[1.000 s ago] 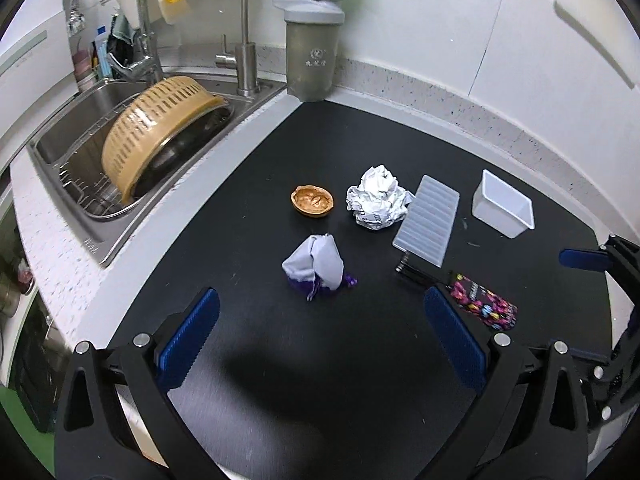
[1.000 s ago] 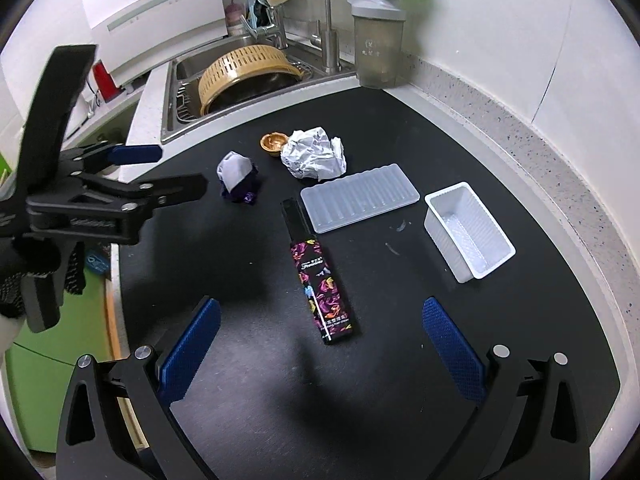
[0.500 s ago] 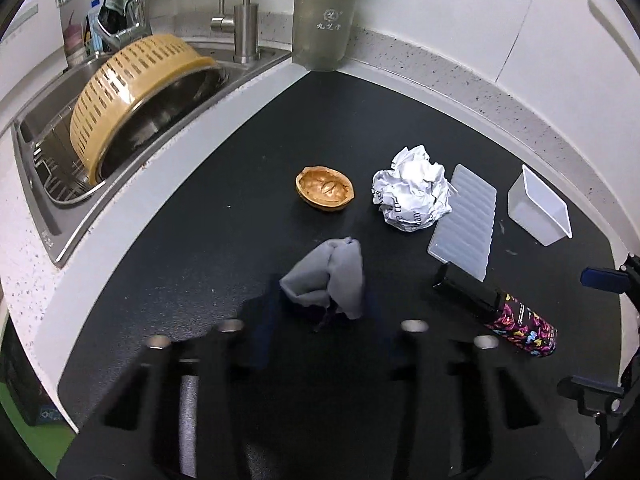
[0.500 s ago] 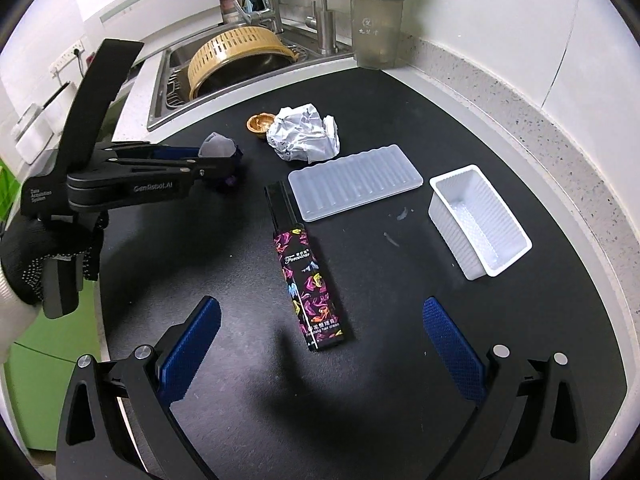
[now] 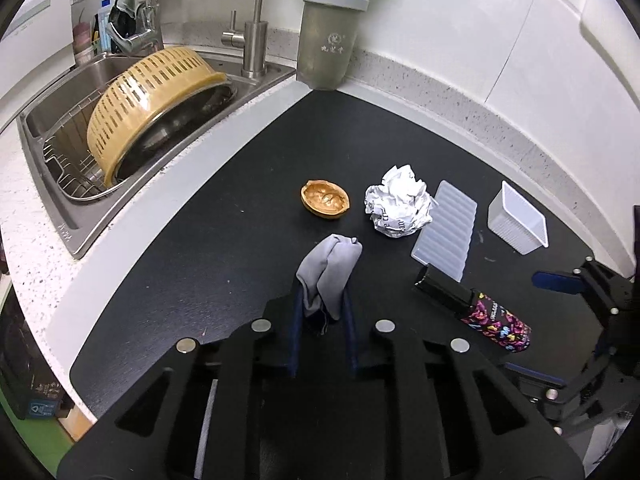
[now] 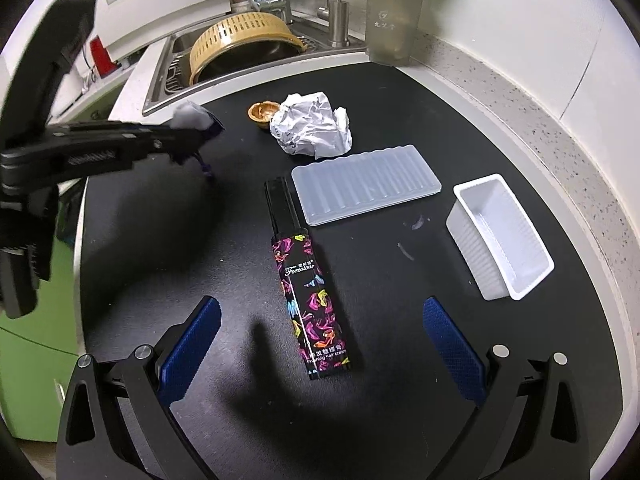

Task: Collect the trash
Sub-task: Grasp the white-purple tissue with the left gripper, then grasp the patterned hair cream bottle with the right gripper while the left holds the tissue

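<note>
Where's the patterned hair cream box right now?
In the right wrist view the hair cream box lies flat on the black countertop, ahead of the open right gripper, just near of the ridged plastic lid.

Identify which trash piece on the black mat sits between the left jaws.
The grey-and-purple wrapper; the crumpled paper, nutshell and patterned box lie untouched.

Landmark = crumpled paper ball (image 6: 311, 130), seen from right wrist view, on the countertop mat (image 6: 460, 144). Nut shell (image 6: 262, 113) just left of it, touching or nearly. Ribbed tray (image 6: 366, 184) just in front. Tub (image 6: 500, 236) front-right, well apart. Cream box (image 6: 306, 300) in front, beyond tray. Shaker cup (image 6: 393, 20) behind-right; sink (image 6: 168, 76) w/ colander (image 6: 240, 36) behind-left.
</note>
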Motion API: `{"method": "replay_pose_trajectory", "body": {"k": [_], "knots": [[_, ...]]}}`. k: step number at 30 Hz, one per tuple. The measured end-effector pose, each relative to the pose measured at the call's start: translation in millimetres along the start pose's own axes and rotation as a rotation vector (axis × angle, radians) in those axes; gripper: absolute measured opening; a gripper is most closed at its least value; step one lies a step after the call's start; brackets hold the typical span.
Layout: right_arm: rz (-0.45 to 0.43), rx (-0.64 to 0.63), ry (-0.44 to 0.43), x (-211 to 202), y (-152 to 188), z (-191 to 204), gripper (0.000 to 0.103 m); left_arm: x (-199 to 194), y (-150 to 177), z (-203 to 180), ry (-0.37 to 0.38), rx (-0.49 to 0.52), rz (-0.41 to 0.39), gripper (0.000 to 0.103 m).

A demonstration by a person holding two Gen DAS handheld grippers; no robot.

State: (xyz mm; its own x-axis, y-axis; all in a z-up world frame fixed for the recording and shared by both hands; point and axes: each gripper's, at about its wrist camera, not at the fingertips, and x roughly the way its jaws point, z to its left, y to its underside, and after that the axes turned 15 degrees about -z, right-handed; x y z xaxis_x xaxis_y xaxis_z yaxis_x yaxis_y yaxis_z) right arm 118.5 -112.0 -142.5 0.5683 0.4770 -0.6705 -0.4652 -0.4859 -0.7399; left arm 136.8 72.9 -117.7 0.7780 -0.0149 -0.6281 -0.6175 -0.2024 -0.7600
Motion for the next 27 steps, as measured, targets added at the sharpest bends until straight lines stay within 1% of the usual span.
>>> {"method": "replay_pose_trajectory", "body": {"k": [1, 3, 4, 5, 6, 8, 9, 12, 15, 21, 27], "knots": [[0.001, -0.003, 0.0, 1, 1, 0, 0.093, -2, 0, 0, 0.001, 0.0, -0.002, 0.017], [0.012, -0.008, 0.001, 4, 2, 1, 0.072, -4, 1, -1, 0.002, 0.003, -0.004, 0.017], [0.019, -0.008, 0.0, 6, 3, 0, 0.064, -5, 1, -1, 0.004, 0.002, -0.005, 0.017], [0.027, -0.007, -0.003, 8, 4, 0, 0.06, -6, 2, -1, 0.005, 0.002, -0.005, 0.017], [0.034, -0.007, -0.007, 10, 6, 1, 0.051, -7, 2, -2, 0.006, 0.002, -0.006, 0.017], [0.034, -0.01, -0.005, 11, 7, 1, 0.04, -10, 4, -2, 0.007, 0.003, -0.006, 0.017], [0.031, -0.01, -0.005, 11, 8, 2, 0.03, -10, 4, -2, 0.007, 0.002, -0.006, 0.017], [0.03, -0.005, -0.013, 10, 7, 4, 0.025, -13, 4, -2, 0.006, 0.001, -0.005, 0.017], [0.018, -0.004, -0.017, 6, 5, 6, 0.023, -19, 4, -1, 0.007, 0.001, -0.008, 0.017], [-0.009, 0.016, -0.022, -12, -3, 9, 0.022, -36, 5, -2, 0.013, 0.0, -0.018, 0.017], [-0.056, 0.004, -0.046, -41, -18, 22, 0.022, -68, 10, 3, 0.005, -0.004, -0.036, 0.017]]}}
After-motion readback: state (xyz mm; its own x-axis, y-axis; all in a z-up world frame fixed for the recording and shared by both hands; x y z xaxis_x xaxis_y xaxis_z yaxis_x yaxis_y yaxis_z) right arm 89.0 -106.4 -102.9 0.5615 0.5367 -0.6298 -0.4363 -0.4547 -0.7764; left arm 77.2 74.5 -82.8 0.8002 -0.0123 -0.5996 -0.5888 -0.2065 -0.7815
